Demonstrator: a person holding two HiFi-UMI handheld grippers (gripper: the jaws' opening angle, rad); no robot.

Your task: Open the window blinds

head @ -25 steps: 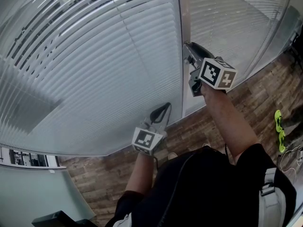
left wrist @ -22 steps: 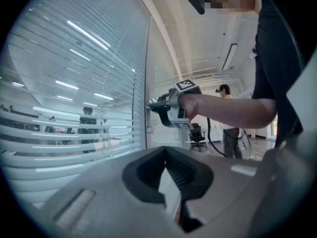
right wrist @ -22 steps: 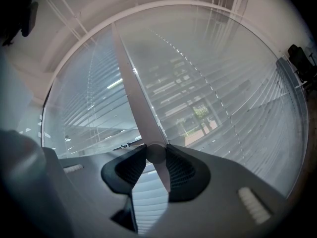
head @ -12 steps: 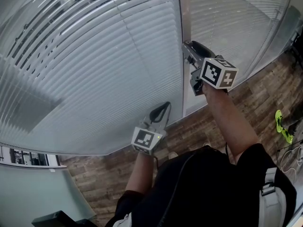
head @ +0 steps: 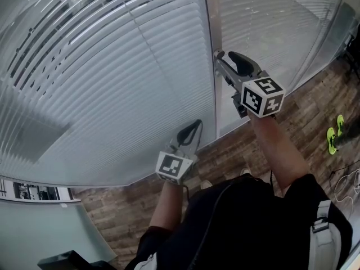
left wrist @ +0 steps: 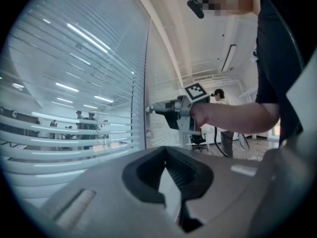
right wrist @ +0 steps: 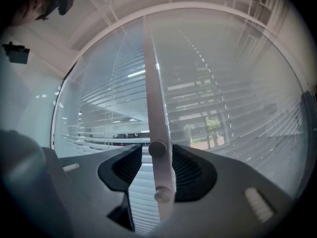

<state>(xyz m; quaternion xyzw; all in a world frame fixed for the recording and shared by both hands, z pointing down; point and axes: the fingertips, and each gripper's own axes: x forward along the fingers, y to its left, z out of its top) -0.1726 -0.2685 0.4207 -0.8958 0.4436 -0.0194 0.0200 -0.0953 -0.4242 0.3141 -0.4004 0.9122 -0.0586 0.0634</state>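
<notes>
My right tongs [head: 229,62] have just been opening. They stand wide, pads clear on either side of the upper knob [right wrist: 157,148], gripping nothing. That knob sits on the frame post [right wrist: 150,73], which runs twelve to six, with a second knob [right wrist: 162,195] at six. The blinds [head: 112,83] fill the panes at nine and three. My left tongs [head: 190,133], closed and empty, hang at seven, farther off.

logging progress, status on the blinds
Left gripper shut, empty. Right gripper jaws just been opening, astride upper knob, no grip. Blinds down, part-tilted. Nothing blocking.
</notes>
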